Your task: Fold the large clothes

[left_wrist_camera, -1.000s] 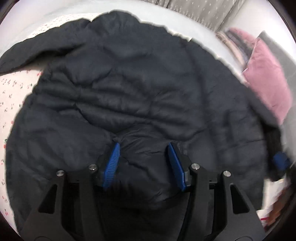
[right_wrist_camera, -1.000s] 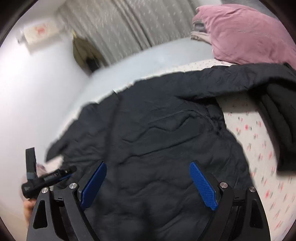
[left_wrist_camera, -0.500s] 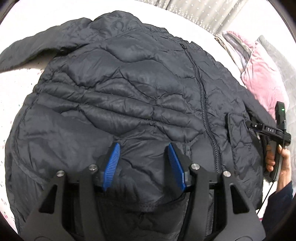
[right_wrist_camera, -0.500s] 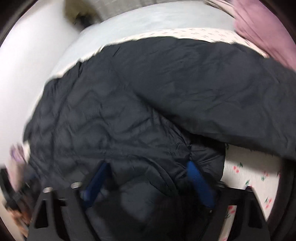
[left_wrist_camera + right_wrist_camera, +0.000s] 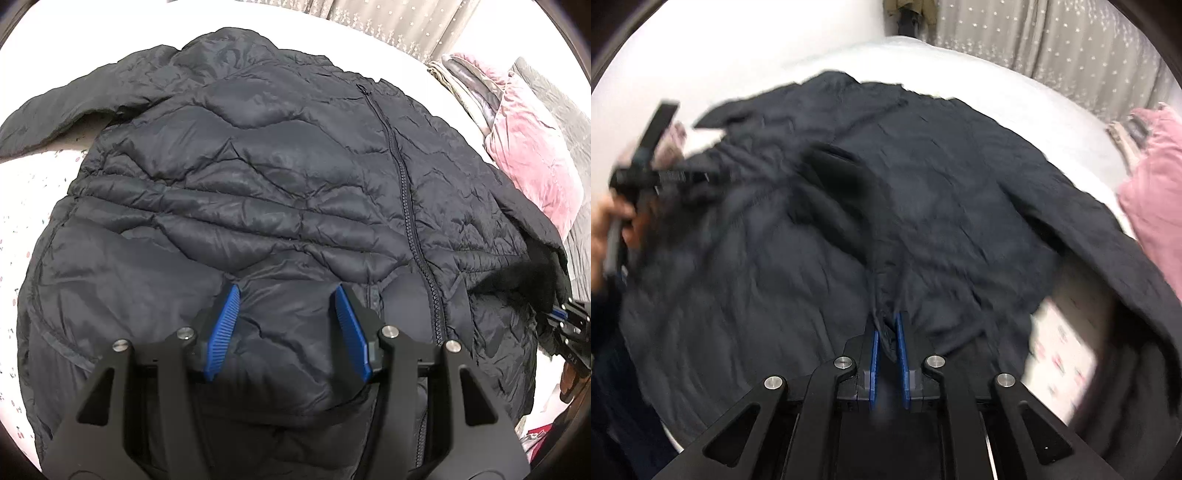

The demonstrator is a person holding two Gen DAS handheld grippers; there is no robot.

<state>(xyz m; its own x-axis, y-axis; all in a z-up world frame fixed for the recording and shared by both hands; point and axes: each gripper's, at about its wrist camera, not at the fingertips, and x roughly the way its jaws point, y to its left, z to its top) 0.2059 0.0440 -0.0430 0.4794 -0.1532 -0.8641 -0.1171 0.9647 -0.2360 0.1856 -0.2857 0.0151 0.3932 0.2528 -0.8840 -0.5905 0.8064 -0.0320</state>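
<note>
A dark quilted puffer jacket lies spread on the bed, front up, zipper running down its right half. My left gripper has its blue pads apart with a bulge of the jacket's hem fabric between them. In the right wrist view, blurred by motion, the same jacket fills the frame and my right gripper is shut on a fold of its hem edge. The right gripper also shows at the far right of the left wrist view, holding the jacket's edge. The left gripper shows in the right wrist view.
The bed has a white sheet with small red print. A pink velvet pillow and stacked folded fabric sit at the right. Grey curtains hang behind the bed. One jacket sleeve stretches out to the left.
My right gripper has closed from wide open onto the jacket's hem and is moving fast. My left gripper stays open over the hem, barely moved.
</note>
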